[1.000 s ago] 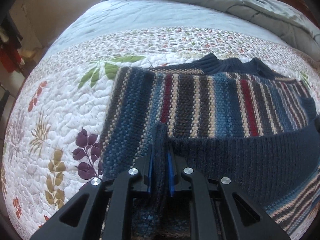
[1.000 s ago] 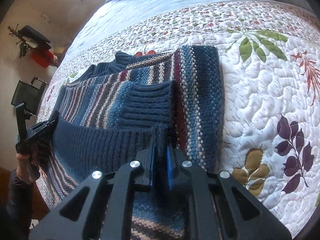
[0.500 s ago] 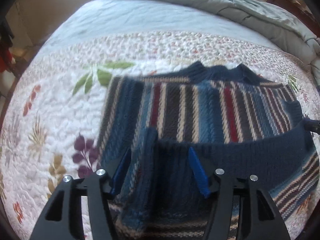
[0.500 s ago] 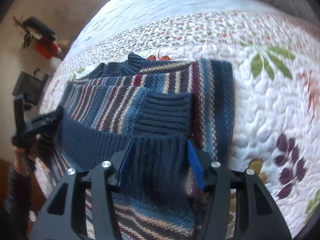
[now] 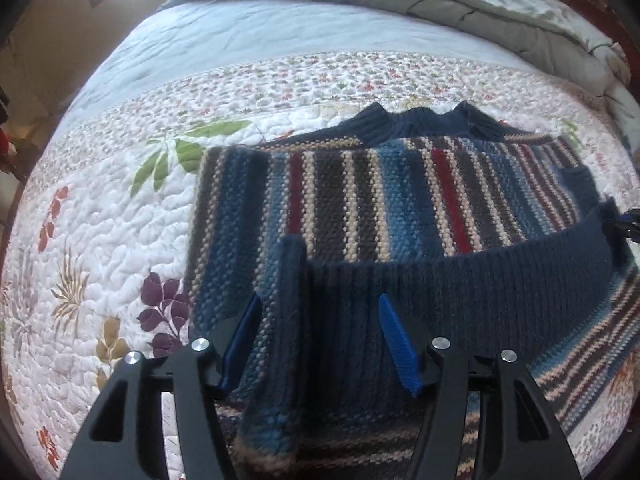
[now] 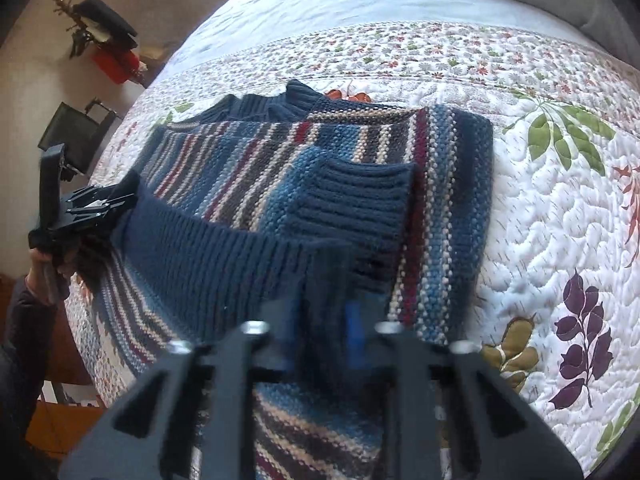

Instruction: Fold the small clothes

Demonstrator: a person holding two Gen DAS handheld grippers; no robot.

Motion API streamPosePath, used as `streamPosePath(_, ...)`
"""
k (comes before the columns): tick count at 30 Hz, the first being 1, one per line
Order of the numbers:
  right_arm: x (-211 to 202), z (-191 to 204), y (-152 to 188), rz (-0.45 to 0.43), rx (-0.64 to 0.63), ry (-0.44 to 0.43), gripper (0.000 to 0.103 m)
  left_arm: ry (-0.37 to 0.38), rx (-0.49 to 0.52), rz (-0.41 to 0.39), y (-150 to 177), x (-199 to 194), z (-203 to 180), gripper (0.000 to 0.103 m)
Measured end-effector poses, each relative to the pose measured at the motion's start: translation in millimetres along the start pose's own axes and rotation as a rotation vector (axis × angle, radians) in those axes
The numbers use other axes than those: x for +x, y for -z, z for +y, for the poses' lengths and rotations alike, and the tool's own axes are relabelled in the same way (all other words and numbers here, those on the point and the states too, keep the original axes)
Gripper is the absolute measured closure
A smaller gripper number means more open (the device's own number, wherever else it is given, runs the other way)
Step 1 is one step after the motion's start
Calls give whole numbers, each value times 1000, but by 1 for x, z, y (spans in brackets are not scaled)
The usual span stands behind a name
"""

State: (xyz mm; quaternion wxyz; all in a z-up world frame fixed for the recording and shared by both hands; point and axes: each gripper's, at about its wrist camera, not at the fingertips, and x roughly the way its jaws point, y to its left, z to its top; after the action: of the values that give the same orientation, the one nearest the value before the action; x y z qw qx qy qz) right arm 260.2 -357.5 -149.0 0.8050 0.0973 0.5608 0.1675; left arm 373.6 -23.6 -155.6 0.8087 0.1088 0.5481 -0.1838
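Note:
A striped knit sweater (image 5: 400, 200) in blue, red and beige lies on the bed, its navy ribbed hem (image 5: 480, 292) lifted and folded up toward the collar. My left gripper (image 5: 319, 304) stands open, the hem's left corner hanging loosely between its blue pads (image 5: 394, 332). In the right wrist view, my right gripper (image 6: 322, 314) is shut on the hem's right corner (image 6: 326, 280). That view also shows the sweater (image 6: 320, 148) with a folded sleeve cuff (image 6: 360, 196) on top. My left gripper (image 6: 100, 204) is at the hem's far end, in a person's hand (image 6: 40, 264).
A white floral quilt (image 5: 120, 220) covers the bed around the sweater. A bunched grey duvet (image 5: 480, 8) lies at the far end. Beyond the bed's left edge stand a black chair (image 6: 76, 132) and a red box with dark clutter (image 6: 112, 60).
Both grippers were shut on the hem, then both opened. The right has since shut on the hem again, while the left stays open around it.

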Motion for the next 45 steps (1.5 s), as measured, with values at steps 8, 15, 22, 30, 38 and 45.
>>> streamPosePath(8,-14,0,4,-50,4,-23,93,53,-34,-6,5,-15,22,56)
streamPosePath(15,-6,2,6,-28,6,6,93,3,-28,57,-7,8,14,52)
streamPosePath(22,-7,-1,6,-45,30,-10,93,78,-113,110,-11,19,17,94)
streamPosePath(30,-33,-9,3,-118,78,-71,94,55,-153,-53,-18,-27,15,95)
streamPosePath(38,-75,-13,-36,-253,110,-74,94,-12,-70,-233,-66,-76,3,94)
streamPosePath(45,-65,-24,-102,-288,151,-53,94,-68,-139,-233,-111,-44,22,94)
